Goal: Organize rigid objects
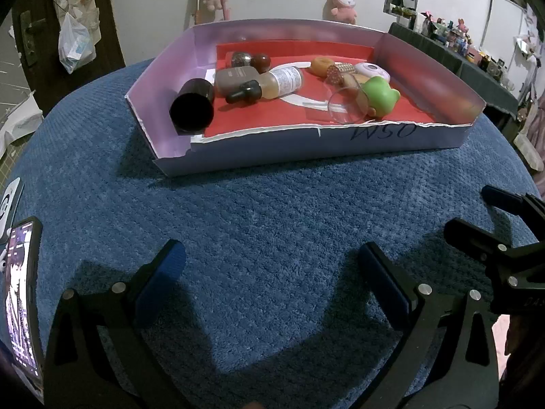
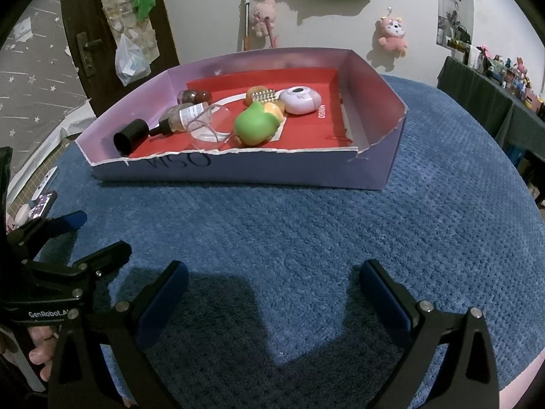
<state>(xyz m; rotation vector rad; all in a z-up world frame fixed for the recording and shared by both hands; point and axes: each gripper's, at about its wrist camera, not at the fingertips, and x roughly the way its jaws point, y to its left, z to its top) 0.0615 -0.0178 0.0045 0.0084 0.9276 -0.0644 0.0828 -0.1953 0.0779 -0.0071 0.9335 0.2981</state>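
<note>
Grippers are hovering low over the blue carpet (image 1: 272, 211): the left gripper (image 1: 269, 266) and the right gripper (image 2: 272, 279) are both holding their jaws wide, gripping nothing. At nine o'clock of the left view a phone (image 1: 22, 293) is lying lit. Farther off, toward twelve o'clock, the lilac box (image 1: 323, 139) is sitting on the carpet, holding a black cylinder (image 1: 192, 107), dropper bottle (image 1: 269, 85), clear cup (image 1: 344, 105), green frog toy (image 1: 379, 97) and lilac compact (image 2: 301, 100).
</note>
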